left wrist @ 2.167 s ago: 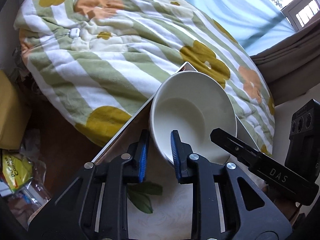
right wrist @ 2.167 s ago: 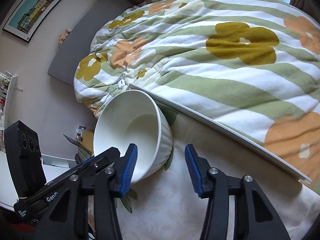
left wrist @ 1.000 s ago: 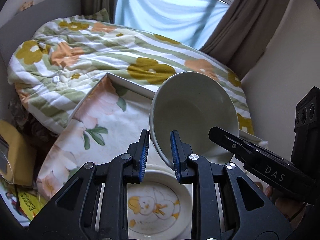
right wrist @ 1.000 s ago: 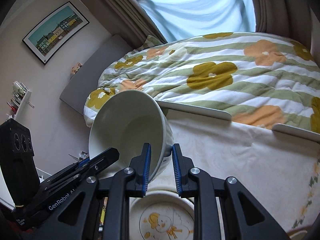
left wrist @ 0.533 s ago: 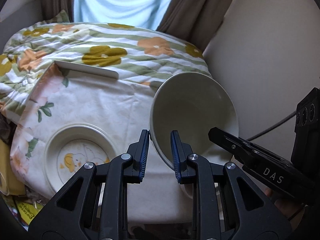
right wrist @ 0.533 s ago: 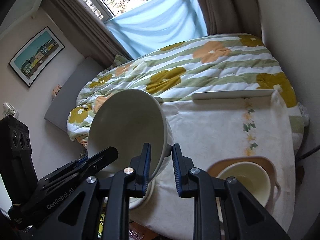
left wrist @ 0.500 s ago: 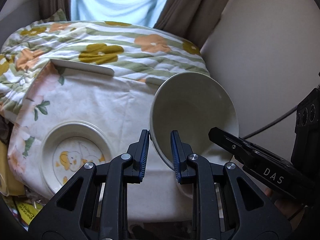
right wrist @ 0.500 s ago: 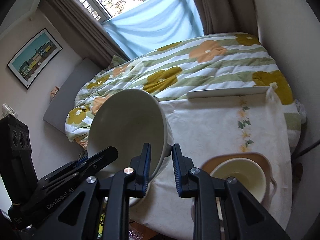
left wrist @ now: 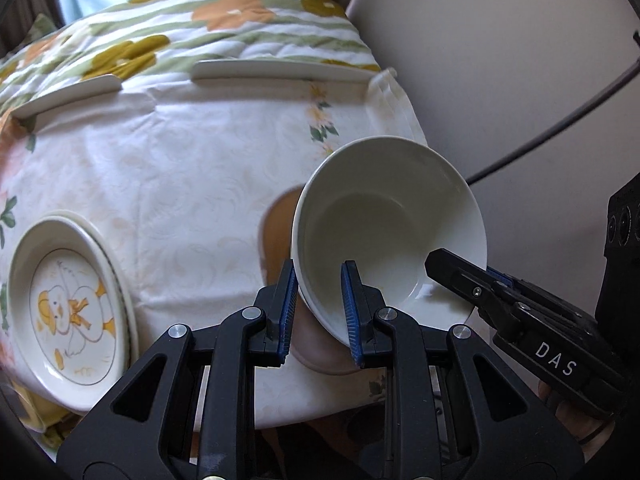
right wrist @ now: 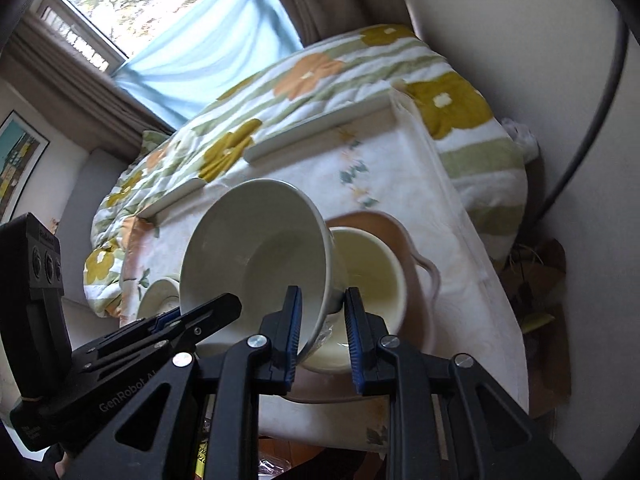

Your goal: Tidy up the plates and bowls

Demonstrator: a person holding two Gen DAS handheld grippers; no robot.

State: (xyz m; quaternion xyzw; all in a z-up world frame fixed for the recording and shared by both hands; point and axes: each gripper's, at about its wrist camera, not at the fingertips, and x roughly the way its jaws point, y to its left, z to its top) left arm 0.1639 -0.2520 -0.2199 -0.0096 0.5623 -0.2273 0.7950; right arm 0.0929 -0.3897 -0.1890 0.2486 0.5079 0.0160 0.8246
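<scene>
A white ribbed bowl (left wrist: pixel 384 220) (right wrist: pixel 256 248) is held in the air, tilted, by both grippers. My left gripper (left wrist: pixel 318 306) is shut on its near left rim. My right gripper (right wrist: pixel 322 324) is shut on its right rim. Just below and right of it, a cream bowl (right wrist: pixel 372 276) sits on a tan handled plate (right wrist: pixel 396 232), whose edge also shows in the left wrist view (left wrist: pixel 276 224). A duck-print plate (left wrist: pixel 68 304) lies at the table's left, topping a stack.
The table wears a white floral cloth (left wrist: pixel 180 168) with raised rails (left wrist: pixel 276 70) along its far edge. A flowered quilt (right wrist: pixel 320 80) lies behind. A wall (left wrist: pixel 500 60) with a black cable (left wrist: pixel 560 124) stands close on the right.
Both grippers have carried the white bowl rightward and lower, from over the duck plate side to just above the cream bowl on the tan plate.
</scene>
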